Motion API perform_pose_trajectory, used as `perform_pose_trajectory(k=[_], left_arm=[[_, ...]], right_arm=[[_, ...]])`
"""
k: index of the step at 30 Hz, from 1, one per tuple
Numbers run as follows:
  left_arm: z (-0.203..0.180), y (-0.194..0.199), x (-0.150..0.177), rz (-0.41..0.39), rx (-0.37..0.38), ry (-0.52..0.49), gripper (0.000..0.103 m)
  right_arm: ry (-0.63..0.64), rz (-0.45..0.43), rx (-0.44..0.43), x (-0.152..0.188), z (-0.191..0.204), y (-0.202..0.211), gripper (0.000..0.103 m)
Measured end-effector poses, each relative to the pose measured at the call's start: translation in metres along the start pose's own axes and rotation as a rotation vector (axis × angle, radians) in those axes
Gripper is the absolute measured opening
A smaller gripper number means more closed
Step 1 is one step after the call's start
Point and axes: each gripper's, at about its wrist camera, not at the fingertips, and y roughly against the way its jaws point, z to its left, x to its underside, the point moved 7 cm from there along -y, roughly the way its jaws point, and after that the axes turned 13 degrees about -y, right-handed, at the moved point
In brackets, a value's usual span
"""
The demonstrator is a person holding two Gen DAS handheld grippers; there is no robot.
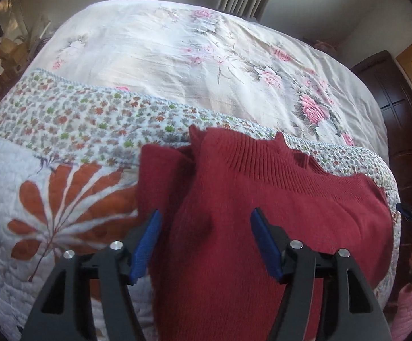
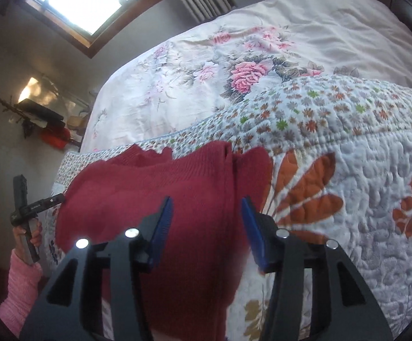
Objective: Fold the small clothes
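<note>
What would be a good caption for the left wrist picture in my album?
Open left gripper hovers over a red sweater spread on a flowery quilt.

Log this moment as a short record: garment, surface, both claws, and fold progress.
garment: red knit sweater, ribbed collar facing away from the cameras
surface: quilted floral bedspread lying over a pink rose-print sheet
left claw: open, jaws spread above the sweater, holding nothing
right claw: open, jaws spread above the sweater, holding nothing
fold progress: one side seems folded over the body; sweater not yet a compact bundle
person: pink sleeve visible at the edge of the right wrist view
</note>
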Motion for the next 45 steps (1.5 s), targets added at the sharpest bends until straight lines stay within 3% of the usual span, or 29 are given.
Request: perform_pose_trajectory(k=[5,7,9,11,13,15,19,24,27,31,34,41,45], left_arm=[[-0.001,0.02,0.062,0.003,0.015,0.001,0.067],[-0.001,0.019,0.083,0.01,0.02,0.015,0.067],[-0.001,0.016,0.098,0.019,0.0,0.014,0.067],[-0.003,0.014,0.105,0.02,-0.008,0.005,0.067],[-0.005,0.011,0.107,0.021,-0.016,0.011,0.067],[-0.008,0.01,0.11,0.022,-0.023,0.007,0.067],[-0.006,-0.001,0.115,0.044,-0.03,-0.007,0.068],[-0.005,0.004,0.116,0.04,-0.019,-0.007,0.067],[0.0,0.023,0.112,0.008,-0.009,0.002,0.067],[0.017,0.037,0.095,-0.029,-0.004,0.036,0.07],[0.023,0.028,0.077,-0.014,0.029,0.049,0.07],[0.041,-0.007,0.04,0.011,0.147,0.141,0.07],[0.038,-0.017,0.026,0.02,0.201,0.139,0.066]], right_arm=[[0.011,0.089,-0.083,0.079,-0.012,0.017,0.061],[-0.009,0.146,-0.07,0.11,-0.023,0.008,0.061],[-0.018,0.171,-0.057,0.128,-0.03,0.0,0.051],[-0.04,0.195,-0.106,0.138,-0.029,-0.003,0.014],[-0.038,0.172,-0.119,0.139,-0.026,0.004,0.009],[-0.039,0.161,-0.08,0.14,-0.031,0.007,0.008],[-0.081,0.215,-0.01,0.146,-0.049,-0.011,0.008],[-0.064,0.195,0.004,0.143,-0.041,-0.009,0.017],[-0.013,0.152,0.031,0.137,-0.026,0.003,0.037],[-0.024,0.088,-0.038,0.115,-0.015,0.022,0.064],[-0.046,0.076,-0.081,0.093,-0.013,0.023,0.075],[-0.12,0.129,-0.147,0.068,-0.023,-0.005,0.076],[-0.123,0.15,-0.153,0.063,-0.025,-0.017,0.078]])
